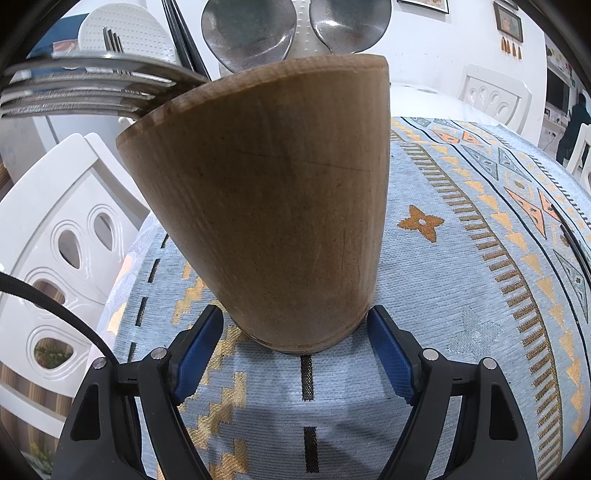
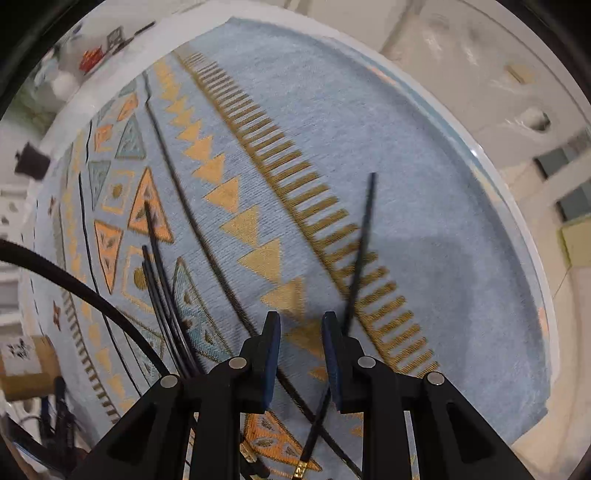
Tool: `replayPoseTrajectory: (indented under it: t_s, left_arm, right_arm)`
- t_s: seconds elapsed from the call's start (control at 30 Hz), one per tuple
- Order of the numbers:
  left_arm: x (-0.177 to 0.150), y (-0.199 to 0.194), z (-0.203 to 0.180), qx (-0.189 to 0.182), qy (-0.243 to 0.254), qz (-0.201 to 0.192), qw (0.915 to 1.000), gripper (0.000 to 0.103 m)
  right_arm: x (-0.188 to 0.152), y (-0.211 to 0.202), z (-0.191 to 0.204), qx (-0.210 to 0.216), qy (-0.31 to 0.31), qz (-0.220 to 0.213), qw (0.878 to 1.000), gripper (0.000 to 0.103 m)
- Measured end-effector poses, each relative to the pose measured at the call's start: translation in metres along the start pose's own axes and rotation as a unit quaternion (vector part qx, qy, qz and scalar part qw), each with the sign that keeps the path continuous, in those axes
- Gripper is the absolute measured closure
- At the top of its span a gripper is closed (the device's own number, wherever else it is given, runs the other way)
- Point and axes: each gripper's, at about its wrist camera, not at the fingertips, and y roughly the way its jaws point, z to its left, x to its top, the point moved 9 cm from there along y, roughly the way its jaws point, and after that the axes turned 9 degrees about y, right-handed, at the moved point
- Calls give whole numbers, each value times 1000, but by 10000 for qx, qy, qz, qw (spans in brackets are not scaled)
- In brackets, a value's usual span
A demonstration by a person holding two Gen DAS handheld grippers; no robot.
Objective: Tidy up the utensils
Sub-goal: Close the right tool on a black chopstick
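At centre frame of the left wrist view, a wooden utensil holder [image 1: 273, 206] is seen standing on the patterned blue tablecloth [image 1: 461, 295]; its base sits between the two blue-padded fingers of the left gripper [image 1: 295, 325]. The jaws are spread wide on either side of the base; contact between the pads and the wood cannot be confirmed. Fork tines [image 1: 74, 92] project from the rim at the upper left of the frame; two spoon bowls [image 1: 251, 33] and dark chopsticks [image 1: 184, 40] are visible above the rim at the top. A white perforated paddle [image 1: 129, 33] is seen behind the forks. White chairs [image 1: 62, 236] are located at the left edge and at the upper right; a black cable [image 1: 55, 306] crosses the lower left.

In the right wrist view, a single black chopstick [image 2: 360, 251] runs from lower centre to the middle right of the frame; it crosses beside the right-hand finger of the right gripper [image 2: 301, 325]. The jaws are narrowed with a gap left between them; whether the chopstick is clamped cannot be told. Further black chopsticks [image 2: 162, 280] lie on the tablecloth [image 2: 424, 184] at the left of the fingers. A tan cylinder [image 2: 29, 365] is seen at the lower left edge.
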Motion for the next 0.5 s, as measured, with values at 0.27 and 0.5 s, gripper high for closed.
replayPoseTrajectory:
  t_s: [0.27,0.5]
  left_arm:
    - [0,0,0,10,6,2,10000,23]
    - [0,0,2,14,10,2,10000,23]
  right_arm:
    - [4,5,-24,-135,438,-17,9989,57]
    - [-3,6,6,-648,-563,-490,9951,84]
